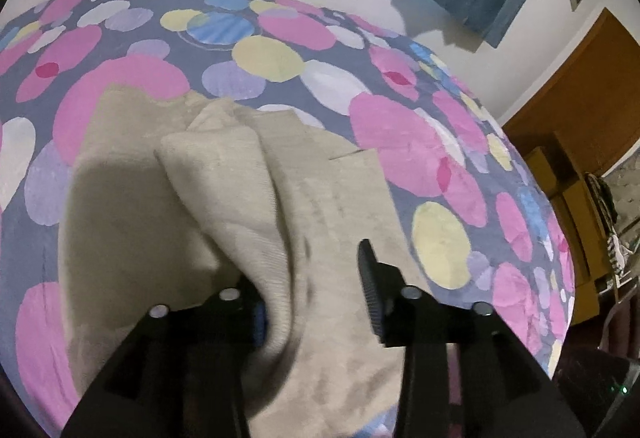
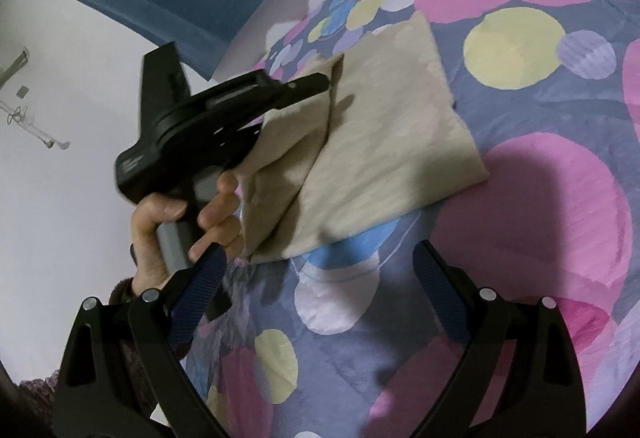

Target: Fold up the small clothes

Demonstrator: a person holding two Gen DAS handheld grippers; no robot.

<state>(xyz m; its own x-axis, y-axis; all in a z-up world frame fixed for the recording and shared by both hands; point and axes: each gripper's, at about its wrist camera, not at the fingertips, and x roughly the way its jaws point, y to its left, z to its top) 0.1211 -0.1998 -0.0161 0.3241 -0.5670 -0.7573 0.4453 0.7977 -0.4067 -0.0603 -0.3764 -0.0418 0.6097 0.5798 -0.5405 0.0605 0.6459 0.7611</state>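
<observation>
On the bed's spotted bedspread [image 2: 520,110] lies the beige garment [image 2: 392,142]. The left gripper [image 1: 312,278], jaws parted, lifts its folded edge. The right gripper [image 2: 320,278] hovers nearby, jaws spread wide and empty.

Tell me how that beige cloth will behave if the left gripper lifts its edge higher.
The beige cloth will probably sag and drape: it already hangs in soft folds from the left gripper. It looks light. The part lying on the bedspread may drag along rather than stay flat.
</observation>
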